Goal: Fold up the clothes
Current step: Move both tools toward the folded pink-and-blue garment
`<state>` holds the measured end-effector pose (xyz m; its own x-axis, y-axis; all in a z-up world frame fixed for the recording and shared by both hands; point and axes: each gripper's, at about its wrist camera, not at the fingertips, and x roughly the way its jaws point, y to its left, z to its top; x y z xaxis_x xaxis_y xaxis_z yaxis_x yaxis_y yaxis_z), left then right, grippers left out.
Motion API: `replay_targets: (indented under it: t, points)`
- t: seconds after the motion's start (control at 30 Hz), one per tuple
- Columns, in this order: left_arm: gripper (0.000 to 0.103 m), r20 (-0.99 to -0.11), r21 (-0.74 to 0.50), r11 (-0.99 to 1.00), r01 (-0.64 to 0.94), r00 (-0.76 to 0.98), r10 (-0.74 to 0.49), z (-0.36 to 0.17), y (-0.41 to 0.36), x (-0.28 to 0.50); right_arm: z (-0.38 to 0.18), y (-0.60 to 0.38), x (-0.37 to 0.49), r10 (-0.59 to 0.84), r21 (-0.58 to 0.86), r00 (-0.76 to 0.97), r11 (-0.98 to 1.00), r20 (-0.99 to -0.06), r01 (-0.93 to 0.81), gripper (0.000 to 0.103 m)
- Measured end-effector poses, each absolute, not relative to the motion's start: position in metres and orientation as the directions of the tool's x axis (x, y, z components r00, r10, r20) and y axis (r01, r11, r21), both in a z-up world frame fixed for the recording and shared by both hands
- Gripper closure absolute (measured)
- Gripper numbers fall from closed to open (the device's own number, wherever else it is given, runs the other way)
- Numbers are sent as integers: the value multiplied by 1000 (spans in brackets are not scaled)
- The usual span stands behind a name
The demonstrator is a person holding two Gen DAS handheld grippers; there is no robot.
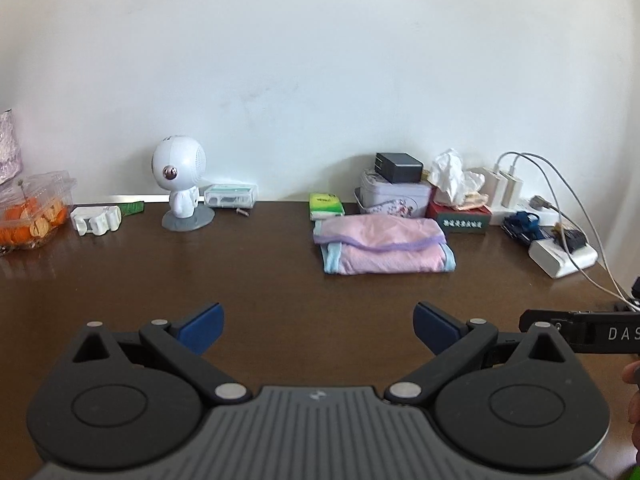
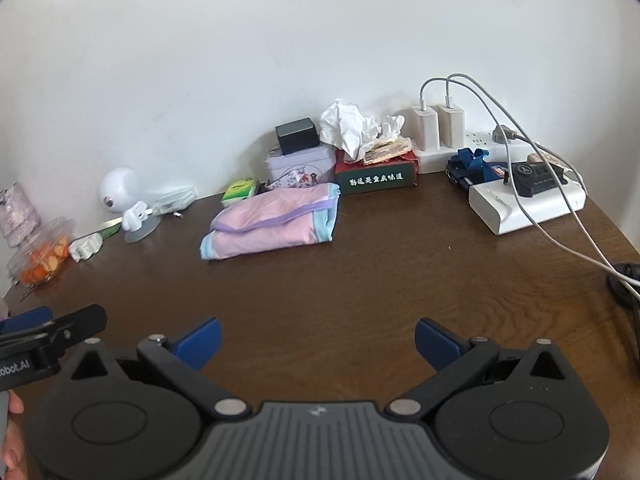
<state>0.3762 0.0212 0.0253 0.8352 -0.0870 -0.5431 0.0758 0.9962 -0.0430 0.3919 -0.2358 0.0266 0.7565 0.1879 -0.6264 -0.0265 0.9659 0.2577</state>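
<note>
**Folded garment set back, both grippers empty**

Though the task is folding, the pink garment (image 1: 382, 246) already lies as a compact rectangle at the back of the brown table (image 1: 260, 272), just in front of the floral tin (image 1: 394, 196) and the tissue box (image 1: 462, 218) — likely parked there to free the front of the table. Both the left gripper (image 1: 319, 326) and the right gripper (image 2: 318, 342) hover low over bare wood with jaws spread wide, gripping nothing. From each, the garment sits well ahead — right of centre for the left, left of centre for the right.
</note>
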Motion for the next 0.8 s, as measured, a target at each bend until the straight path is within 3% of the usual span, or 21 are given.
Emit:
replay_targets:
  t: [0.17, 0.33, 0.6, 0.67, 0.73, 0.8]
  points:
    - [0, -545, -95, 989, 114, 825, -148, 16, 18, 453, 15, -246, 471, 170, 271, 726, 962, -666, 23, 0]
    - [0, -605, -72, 986, 154, 779, -165, -8, 7, 519, 4, -258, 536, 211, 360, 711, 931, -671, 62, 0]
    - [1, -659, -110, 974, 199, 719, -221, -25, 14, 563, -14, -253, 584, 322, 384, 656, 922, -683, -53, 4]
    - [5, -670, -102, 971, 217, 707, -228, -28, 15, 564, -18, -248, 584, 320, 353, 643, 932, -696, -82, 9]
    - [24, -675, -84, 967, 242, 699, -234, -33, 16, 560, -21, -242, 583, 320, 326, 640, 939, -698, -114, 16]
    - [36, -681, -100, 957, 272, 683, -265, -37, 18, 558, -21, -237, 584, 328, 313, 634, 939, -700, -140, 25]
